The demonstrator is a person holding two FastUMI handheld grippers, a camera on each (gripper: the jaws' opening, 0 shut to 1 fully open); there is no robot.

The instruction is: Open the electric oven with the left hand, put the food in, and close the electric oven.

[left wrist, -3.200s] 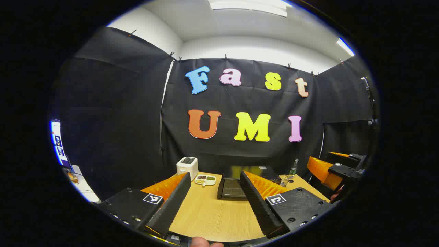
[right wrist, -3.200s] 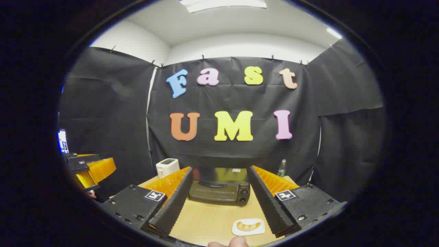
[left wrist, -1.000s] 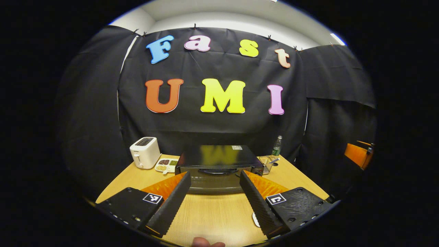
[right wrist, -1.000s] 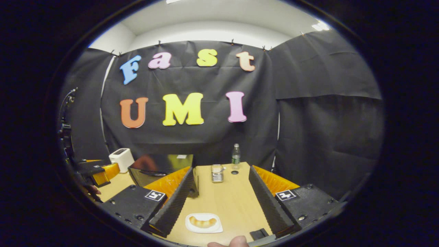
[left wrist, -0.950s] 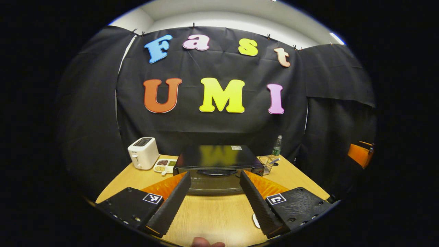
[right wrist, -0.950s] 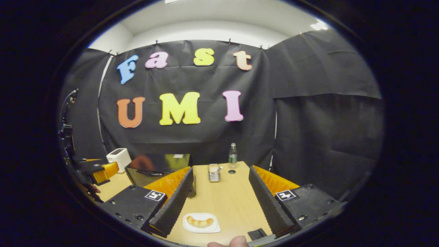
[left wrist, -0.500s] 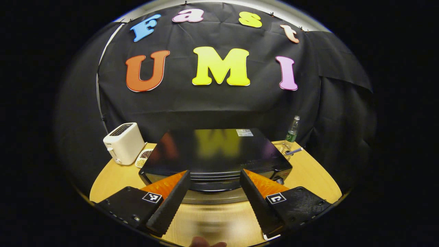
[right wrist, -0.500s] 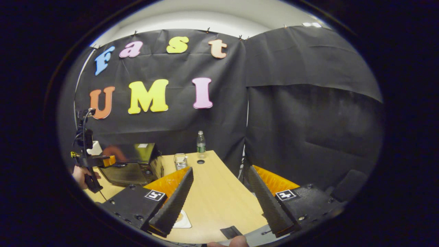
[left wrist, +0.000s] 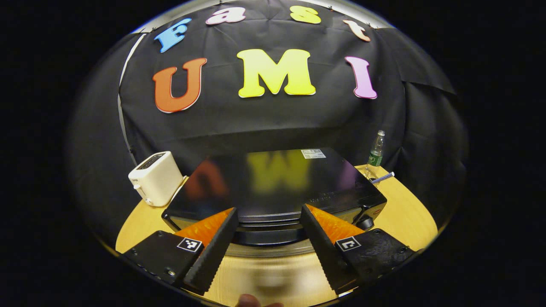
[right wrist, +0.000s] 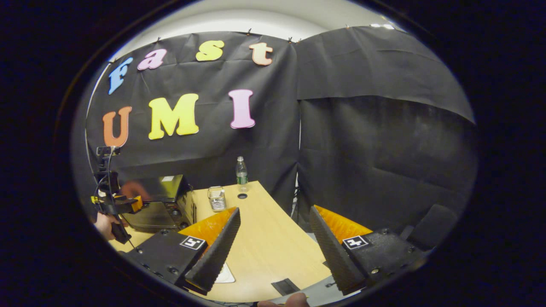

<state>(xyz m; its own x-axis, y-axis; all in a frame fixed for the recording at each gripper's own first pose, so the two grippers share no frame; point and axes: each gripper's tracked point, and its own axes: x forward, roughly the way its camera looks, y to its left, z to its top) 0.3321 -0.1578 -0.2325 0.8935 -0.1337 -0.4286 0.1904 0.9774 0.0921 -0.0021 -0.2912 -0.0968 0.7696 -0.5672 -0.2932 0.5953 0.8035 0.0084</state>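
Black and glossy, the oven (left wrist: pixel 273 183) sits on the wooden bench (left wrist: pixel 405 213) close ahead in the left gripper view, its door closed and its handle (left wrist: pixel 266 230) low between the two fingers. The left claw (left wrist: pixel 268 213) is spread wide, gripping nothing, fingertips just short of the oven's front edge. A white toaster (left wrist: pixel 155 178) stands to the oven's left; a bottle (left wrist: pixel 376 150) stands behind its right corner.

In the right gripper view, the right claw (right wrist: pixel 275 213) is likewise spread apart and empty above the bench (right wrist: pixel 273 238). A white plate (right wrist: pixel 224 275) peeks out beside its left finger; whether the food is on it cannot be told. Far left, the oven (right wrist: pixel 160 200) shows with the left claw (right wrist: pixel 123 204) and a hand (right wrist: pixel 102 224) at its front. A wire basket (right wrist: pixel 216 198) and bottle (right wrist: pixel 241 170) stand near the oven.
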